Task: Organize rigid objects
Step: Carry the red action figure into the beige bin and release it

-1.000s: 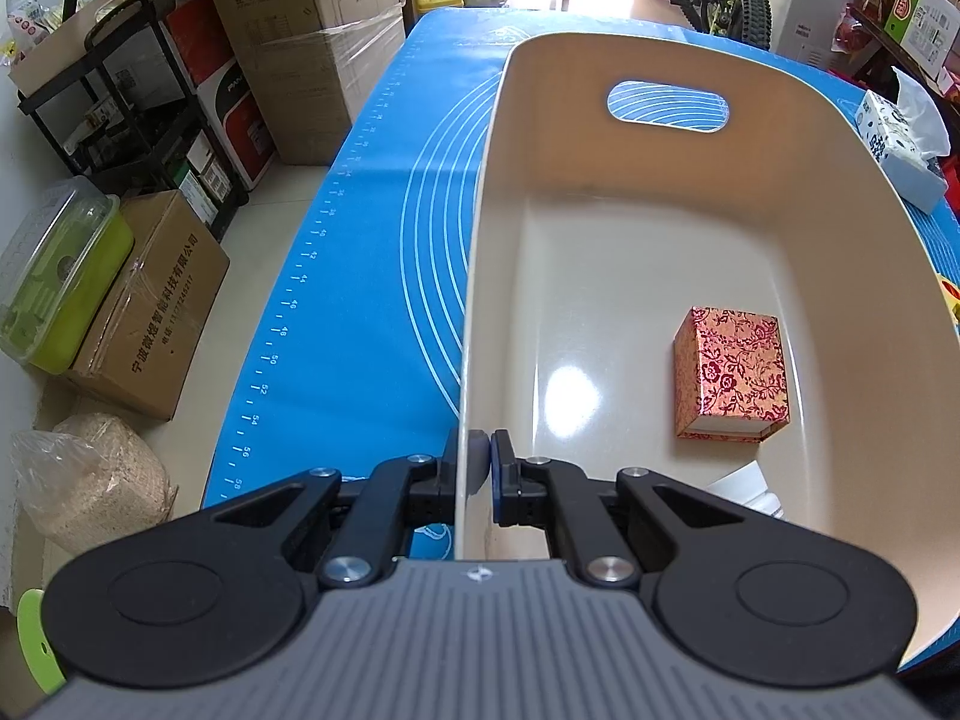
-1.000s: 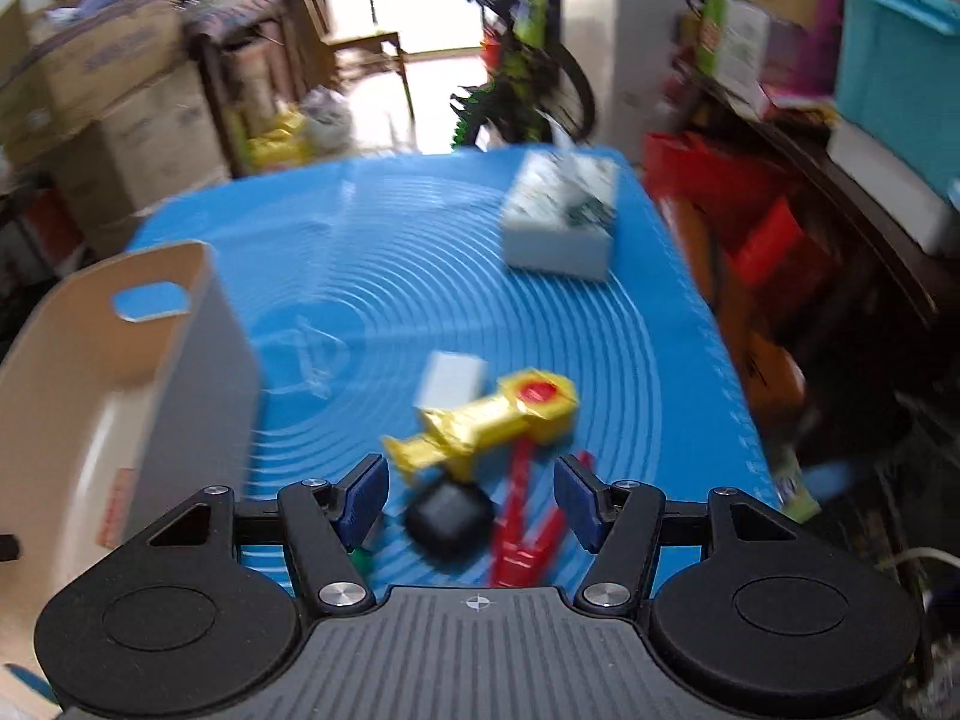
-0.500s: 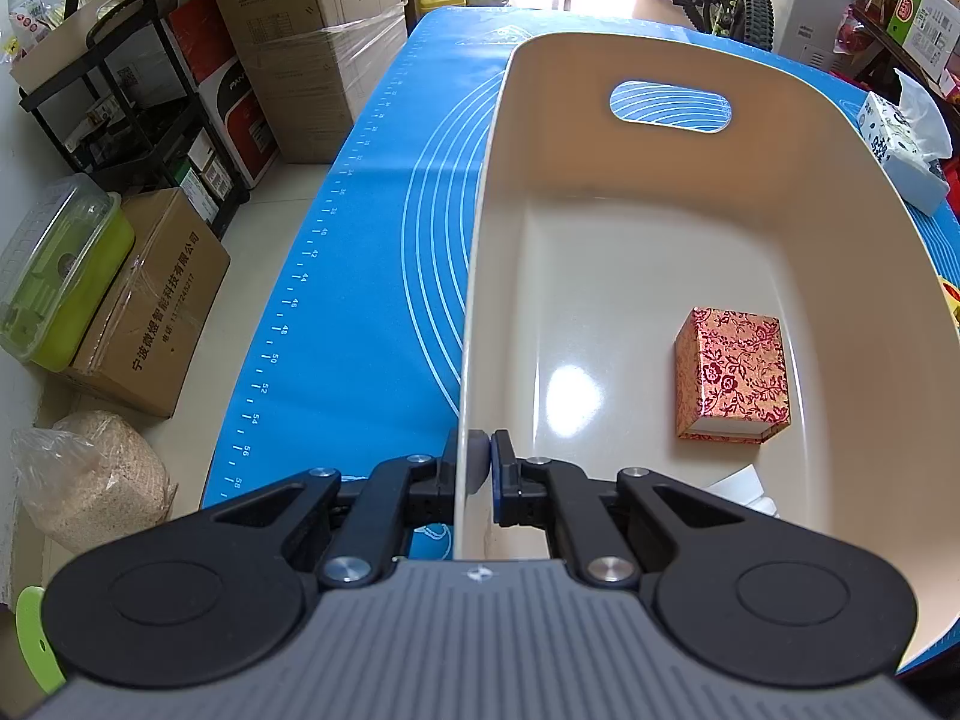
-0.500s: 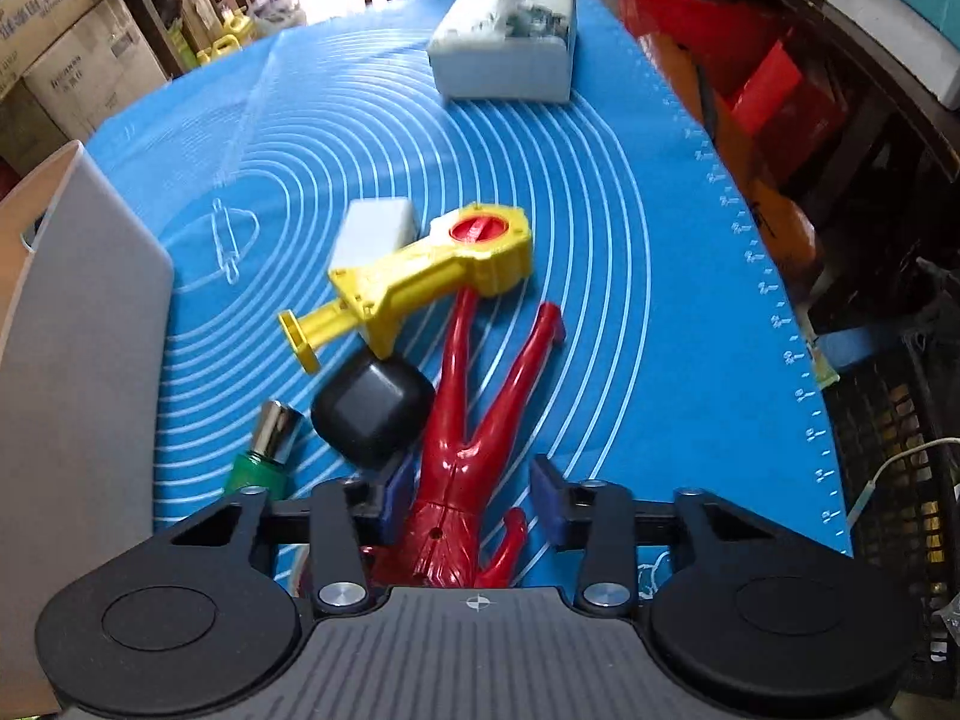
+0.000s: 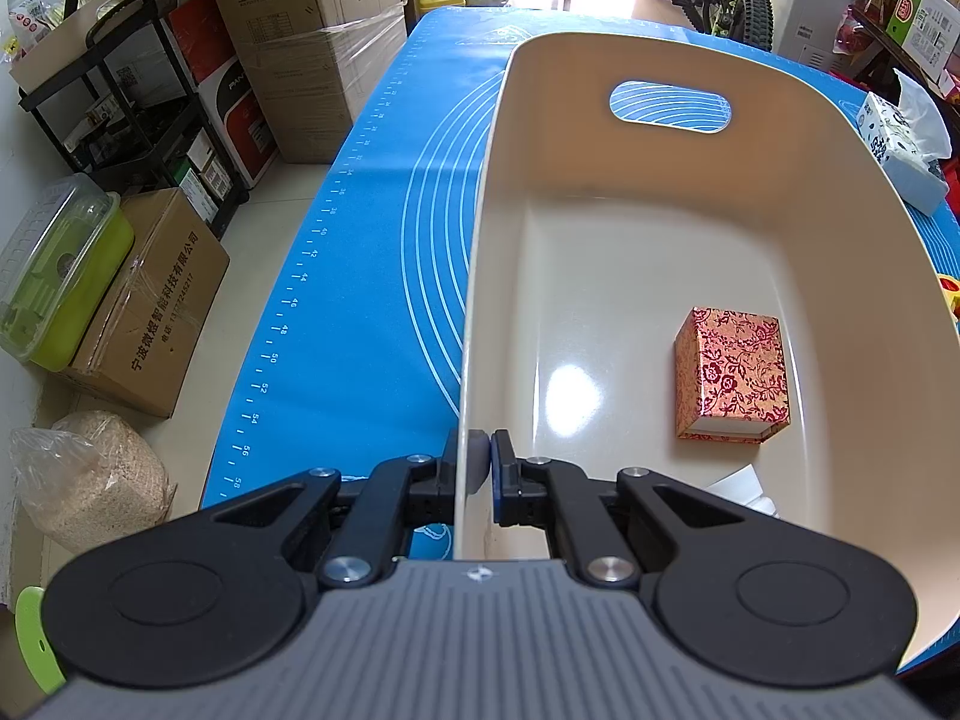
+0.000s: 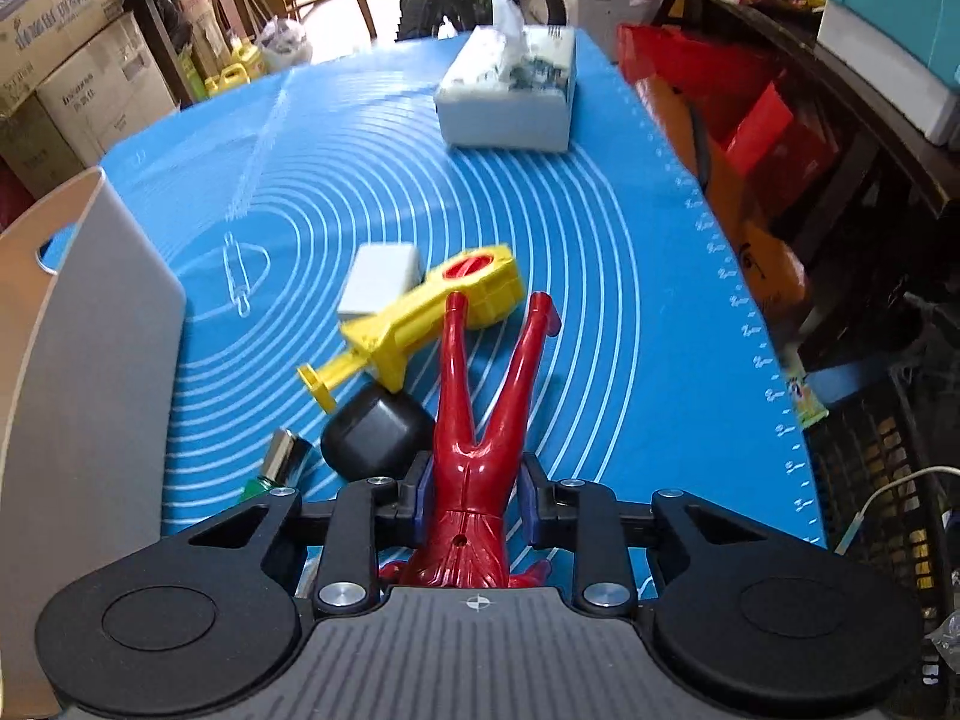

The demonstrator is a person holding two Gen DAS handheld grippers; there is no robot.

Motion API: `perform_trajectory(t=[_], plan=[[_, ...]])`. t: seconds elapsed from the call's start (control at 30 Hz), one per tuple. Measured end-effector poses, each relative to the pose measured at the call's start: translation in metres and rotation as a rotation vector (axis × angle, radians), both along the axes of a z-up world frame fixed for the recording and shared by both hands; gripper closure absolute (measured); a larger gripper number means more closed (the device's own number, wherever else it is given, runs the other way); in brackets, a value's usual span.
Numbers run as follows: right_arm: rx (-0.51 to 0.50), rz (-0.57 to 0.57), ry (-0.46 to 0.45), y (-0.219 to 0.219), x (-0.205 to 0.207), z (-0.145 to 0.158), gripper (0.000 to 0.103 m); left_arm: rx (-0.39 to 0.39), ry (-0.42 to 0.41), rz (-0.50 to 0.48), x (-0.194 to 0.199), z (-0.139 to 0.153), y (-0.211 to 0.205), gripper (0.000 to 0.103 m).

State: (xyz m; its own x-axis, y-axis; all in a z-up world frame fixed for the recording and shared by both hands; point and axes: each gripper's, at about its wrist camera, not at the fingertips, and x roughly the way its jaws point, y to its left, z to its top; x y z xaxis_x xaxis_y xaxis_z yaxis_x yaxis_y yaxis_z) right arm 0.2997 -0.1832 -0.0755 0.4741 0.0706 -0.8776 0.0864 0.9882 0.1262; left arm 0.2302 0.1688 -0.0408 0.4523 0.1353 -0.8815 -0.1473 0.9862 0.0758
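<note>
Bare blue mat [image 6: 630, 324] lies open right of the red figure [image 6: 474, 438]. To its left crowd a black block [image 6: 375, 438], yellow toy [image 6: 420, 315] and the bin wall [image 6: 90, 360].

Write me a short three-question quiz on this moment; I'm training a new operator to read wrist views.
1. True or false: the left claw is clamped on the beige bin's wall.
2. Which thing lies between the right claw's closing jaws? A red figure B yellow toy C black cube
3. Fill in: inside the bin lies a red patterned ____.

Key: 1 true; 2 A; 3 box.
</note>
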Motion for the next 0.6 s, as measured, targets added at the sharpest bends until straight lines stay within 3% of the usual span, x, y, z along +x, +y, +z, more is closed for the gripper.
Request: perform_trajectory(t=[0.23, 0.6], plan=[[0.022, -0.010, -0.084, -0.001, -0.006, 0.024, 0.067, 0.001, 0.000, 0.000, 0.000, 0.000, 0.000, 0.093], [0.088, 0.051, -0.331, 0.033, -0.020, 0.083, 0.067, 0.002, 0.000, -0.002, 0.000, 0.000, 0.001, 0.093]])
